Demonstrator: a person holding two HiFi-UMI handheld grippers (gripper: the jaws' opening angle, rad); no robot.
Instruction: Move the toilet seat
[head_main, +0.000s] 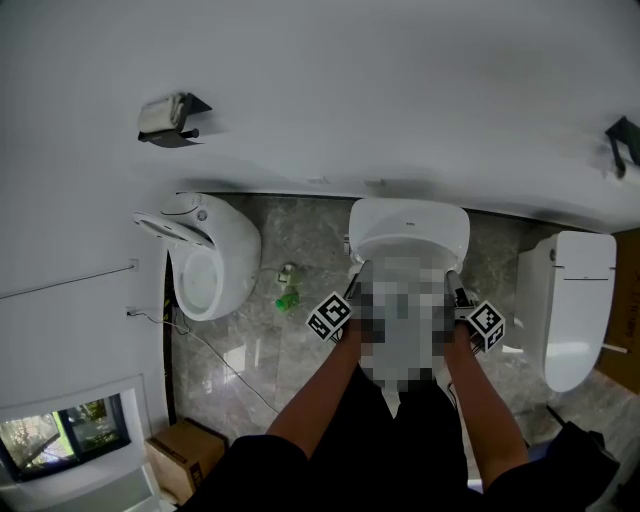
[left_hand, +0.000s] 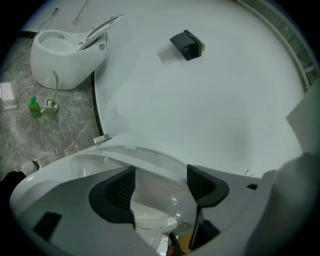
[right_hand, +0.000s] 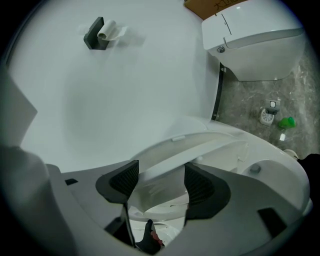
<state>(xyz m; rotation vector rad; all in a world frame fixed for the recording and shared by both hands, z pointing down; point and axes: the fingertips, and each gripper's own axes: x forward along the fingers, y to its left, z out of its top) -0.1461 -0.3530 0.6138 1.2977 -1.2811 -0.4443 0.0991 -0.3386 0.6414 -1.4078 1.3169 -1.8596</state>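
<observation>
The white toilet (head_main: 408, 232) stands against the wall right in front of me, partly hidden by a blurred patch. My left gripper (head_main: 347, 298) is at its left side and my right gripper (head_main: 458, 296) at its right side. In the left gripper view the curved white toilet seat (left_hand: 150, 167) runs between the dark pads (left_hand: 119, 187) of the left gripper (left_hand: 160, 184), raised off the bowl (left_hand: 150, 220). In the right gripper view the toilet seat (right_hand: 200, 150) also sits tilted up between the jaws of the right gripper (right_hand: 159, 181), with the bowl (right_hand: 160, 205) showing underneath.
A second toilet (head_main: 205, 262) with its seat up stands to the left and a third (head_main: 573, 300) to the right. A green bottle (head_main: 288, 298) stands on the grey stone floor between the left and middle toilets. A cardboard box (head_main: 185, 455) sits at lower left. Paper holders (head_main: 170, 120) hang on the wall.
</observation>
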